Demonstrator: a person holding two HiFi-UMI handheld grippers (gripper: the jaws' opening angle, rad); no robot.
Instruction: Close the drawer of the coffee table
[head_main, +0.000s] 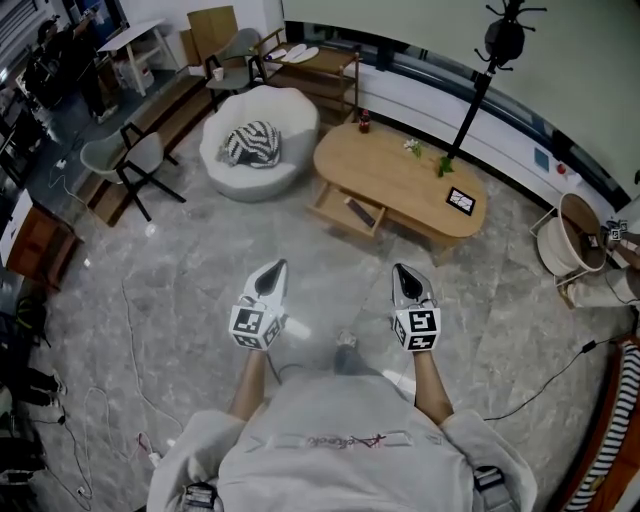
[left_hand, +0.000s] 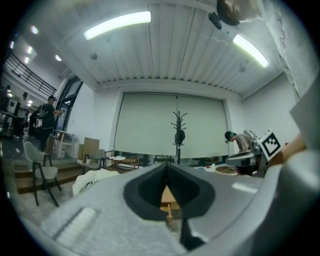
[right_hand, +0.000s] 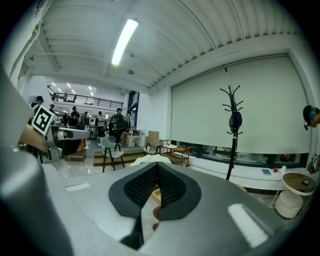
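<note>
The oval wooden coffee table stands ahead of me on the stone floor, with its drawer pulled out toward me on the near left side. My left gripper and my right gripper are held level in front of my body, well short of the table, both shut with nothing between the jaws. In the left gripper view the drawer shows through the slit between the shut jaws of the left gripper. In the right gripper view the right gripper is shut too, jaw tips touching.
A white pouf seat with a striped cushion stands left of the table. A black coat stand rises behind it. Chairs stand at the left, a round side table at the right. Cables lie on the floor. People stand in the background.
</note>
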